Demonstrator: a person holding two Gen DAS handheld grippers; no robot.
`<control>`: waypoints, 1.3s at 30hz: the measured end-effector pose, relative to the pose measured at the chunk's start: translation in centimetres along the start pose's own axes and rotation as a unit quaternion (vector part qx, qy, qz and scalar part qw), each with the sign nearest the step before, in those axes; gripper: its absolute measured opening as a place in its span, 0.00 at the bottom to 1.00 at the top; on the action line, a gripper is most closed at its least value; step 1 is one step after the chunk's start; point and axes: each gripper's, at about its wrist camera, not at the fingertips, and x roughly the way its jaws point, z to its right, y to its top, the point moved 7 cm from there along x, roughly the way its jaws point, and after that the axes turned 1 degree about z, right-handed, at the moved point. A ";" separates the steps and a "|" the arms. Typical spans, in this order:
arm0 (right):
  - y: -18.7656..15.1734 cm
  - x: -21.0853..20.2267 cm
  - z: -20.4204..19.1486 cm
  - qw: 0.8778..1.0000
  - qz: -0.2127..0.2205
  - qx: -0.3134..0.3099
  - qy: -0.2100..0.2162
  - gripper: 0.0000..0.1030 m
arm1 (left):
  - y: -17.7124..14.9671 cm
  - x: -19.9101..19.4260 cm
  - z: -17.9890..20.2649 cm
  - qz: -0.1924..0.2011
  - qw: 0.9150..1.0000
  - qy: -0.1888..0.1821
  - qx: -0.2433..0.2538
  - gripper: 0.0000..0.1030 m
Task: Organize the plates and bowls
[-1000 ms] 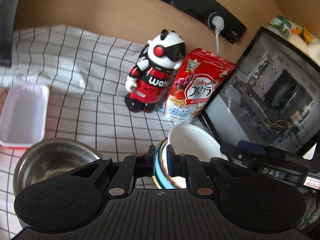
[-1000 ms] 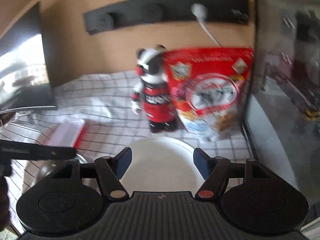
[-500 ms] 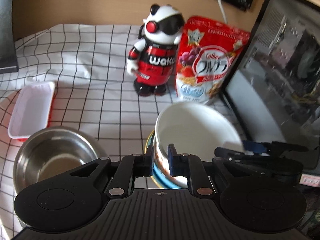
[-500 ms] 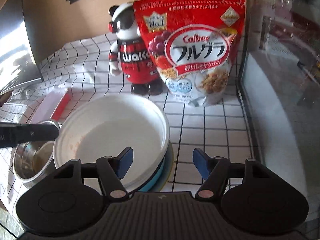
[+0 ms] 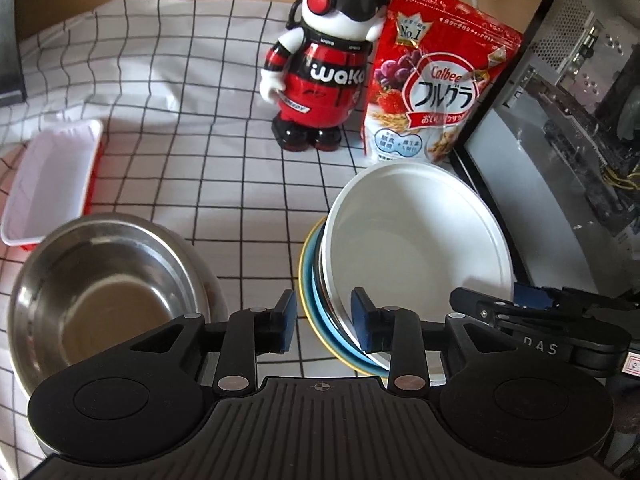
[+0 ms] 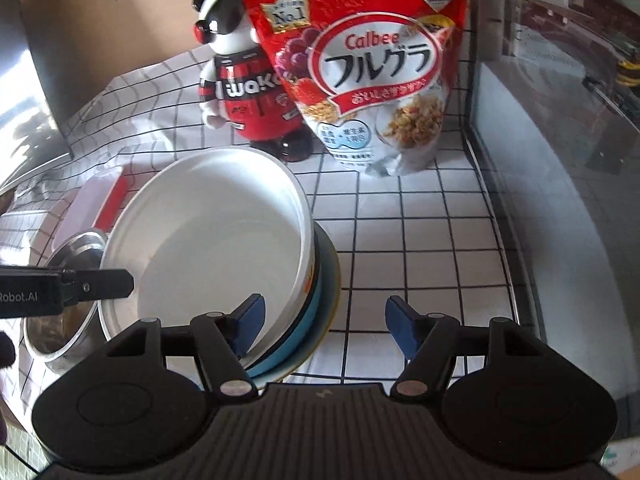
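Observation:
A white bowl (image 5: 416,240) sits tilted on a blue plate (image 5: 320,312) with a yellow rim, on the checked cloth. It also shows in the right wrist view (image 6: 224,232), with the blue plate (image 6: 316,316) under it. A steel bowl (image 5: 104,300) stands left of the stack and shows in the right wrist view (image 6: 68,320). My left gripper (image 5: 324,320) is open, its jaws astride the near left rim of the stack. My right gripper (image 6: 324,326) is open and empty at the stack's near right edge.
A red-and-white tray (image 5: 52,184) lies at the left. A panda robot figure (image 5: 324,68) and a red cereal bag (image 5: 436,80) stand behind the stack. A glass-sided computer case (image 5: 568,128) walls the right side. A wooden wall rises behind the cloth.
My left gripper has opened and let go of the white bowl's rim, which now rests on the blue plate. Both grippers have lowered toward the table.

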 end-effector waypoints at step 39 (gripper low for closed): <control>2.0 3.0 -0.9 0.998 -0.051 0.028 0.003 0.68 | -0.2 4.4 -1.5 -0.090 0.994 -0.019 -0.059 0.49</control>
